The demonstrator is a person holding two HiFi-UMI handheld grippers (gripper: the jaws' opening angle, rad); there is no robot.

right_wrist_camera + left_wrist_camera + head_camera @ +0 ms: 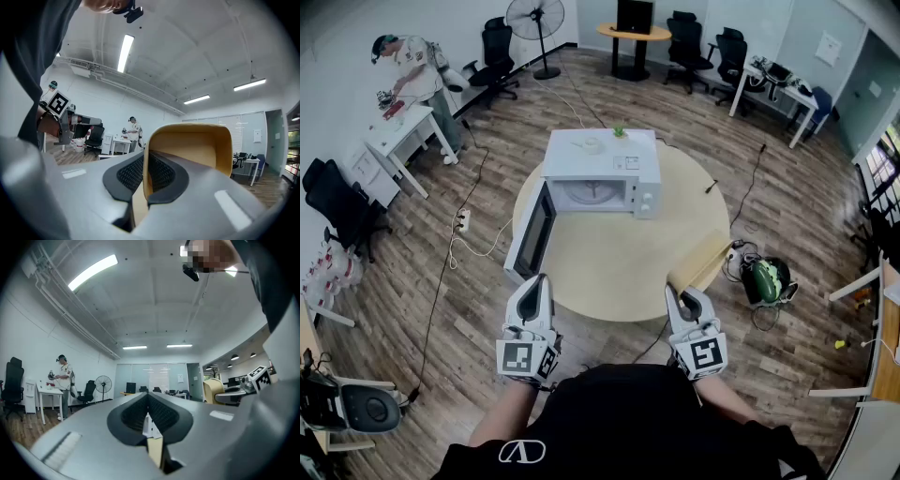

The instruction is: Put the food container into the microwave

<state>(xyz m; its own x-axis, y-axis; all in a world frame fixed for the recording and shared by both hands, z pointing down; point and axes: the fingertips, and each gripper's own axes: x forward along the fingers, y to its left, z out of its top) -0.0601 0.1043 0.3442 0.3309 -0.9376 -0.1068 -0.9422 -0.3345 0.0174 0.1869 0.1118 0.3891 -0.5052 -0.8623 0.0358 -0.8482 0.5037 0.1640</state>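
Right gripper [144, 161]: shell matt grey plastic; pads [164, 174] black, ribbed. Between the jaws: food container [197, 145] wall, tan, thin, smooth, matt. Ahead of the jaws: table [619, 262] top pale, smooth; microwave [605, 173] casing white, smooth.

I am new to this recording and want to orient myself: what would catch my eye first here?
A white microwave stands at the far side of the round table, its door swung wide open. Nearer the person, the right gripper is shut on the wall of a yellow food container at the table's right edge.
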